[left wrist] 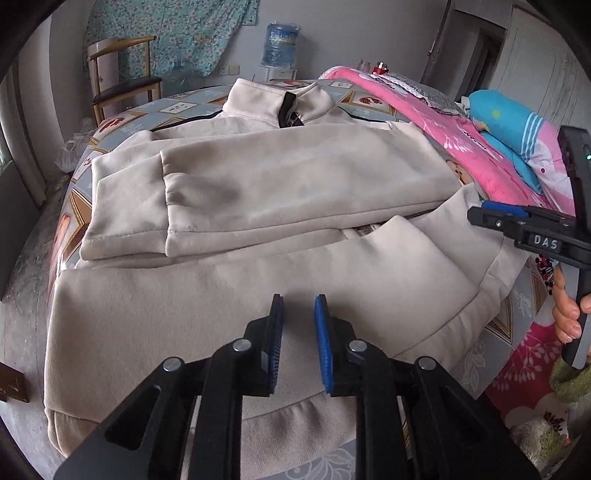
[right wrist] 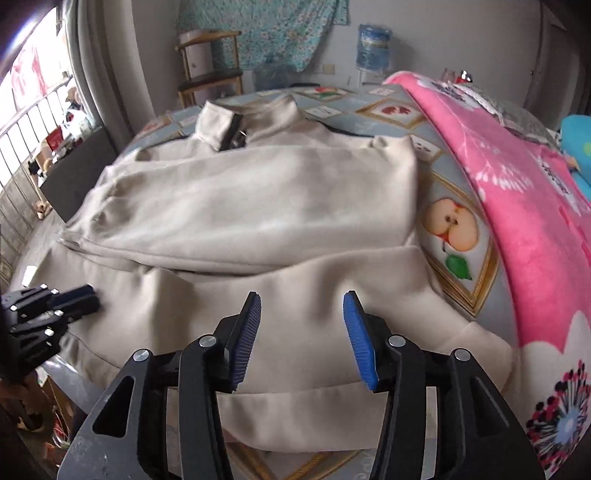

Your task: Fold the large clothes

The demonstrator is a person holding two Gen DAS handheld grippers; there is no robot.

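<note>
One beige jacket [left wrist: 258, 177] is lying spread on a bed whose sheet [right wrist: 458, 173] is printed with fruit pictures, among them a halved apple beside the garment's right edge. Its collar [left wrist: 280, 99], with a dark zipper, is pointing toward the far end of the bed. Two sleeves are lying folded across the chest, one over the other, their two cuffs [left wrist: 122, 221] stacked near the left side in the left wrist view. The hem [left wrist: 280, 417] is hanging at the near edge of the bed, under the grippers.

Two grippers are showing. The left gripper [left wrist: 298, 343] is hovering over the lower body of the jacket, its two blue-padded fingers [left wrist: 322, 343] standing a narrow gap apart and gripping nothing; cloth is visible between them. The right gripper [right wrist: 302, 341] is also hovering above the lower part of the jacket, its two fingers [right wrist: 360, 343] spread noticeably wider, with bare fabric between them and nothing in their hold. In the left wrist view it is appearing at the right edge near the jacket's side, a person's hand [left wrist: 567, 310] wrapping its handle.

One pink flowered blanket [right wrist: 524, 199] is lying bunched along the right side of the bed, just beside the jacket, with one blue pillow [left wrist: 517, 129] next to it. Behind the bed, one wooden chair [left wrist: 122, 74] and one water dispenser bottle [left wrist: 281, 44] are standing against the wall, under one hanging floral cloth [left wrist: 166, 33]
</note>
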